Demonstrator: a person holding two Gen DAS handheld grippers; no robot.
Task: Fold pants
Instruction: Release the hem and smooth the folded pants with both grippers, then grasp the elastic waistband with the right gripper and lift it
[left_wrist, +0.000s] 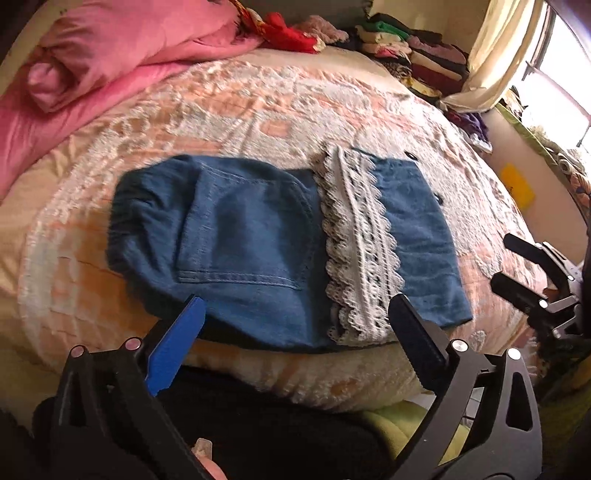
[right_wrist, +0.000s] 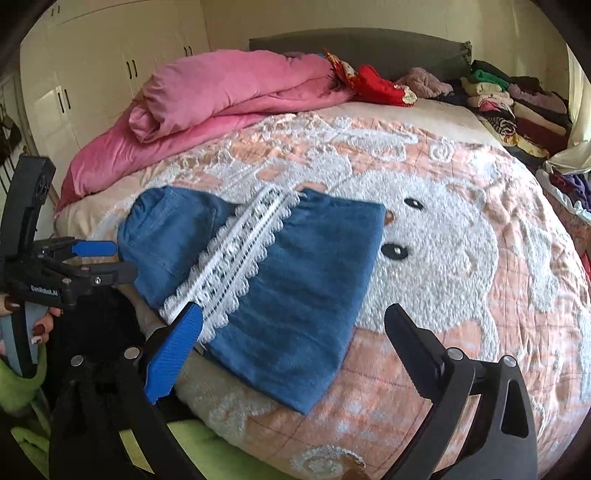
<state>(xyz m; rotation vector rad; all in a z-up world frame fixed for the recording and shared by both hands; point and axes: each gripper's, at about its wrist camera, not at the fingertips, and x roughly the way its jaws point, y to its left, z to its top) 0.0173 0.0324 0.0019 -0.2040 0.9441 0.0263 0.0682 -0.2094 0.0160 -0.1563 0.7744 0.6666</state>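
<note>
Bed (right_wrist: 461, 229), filling both views: peach-and-white quilted cover with a cartoon face at centre right of the right view. Pink duvet (right_wrist: 221, 88) rolled at upper left; stacked clothes (right_wrist: 517, 107) at upper right, well apart from the work area. Pants (left_wrist: 258, 236) at frame centre of the left view, lying flat near the near bed edge: blue denim, folded into a compact rectangle, lace hem (left_wrist: 358, 251) crossing the top layer. Judged soft, light to moderate in weight, non-slippery and not fragile; lace liable to snag, so better taken by the doubled denim at the near corners or folded edge. Nothing on the cover beside the pants to obstruct a further fold. Left gripper (left_wrist: 297, 306) at lower centre of its view, fingers spread wide, nothing between them, above the near edge. Right gripper (right_wrist: 293, 314) likewise spread and empty, near the lower right corner of the pants.
</note>
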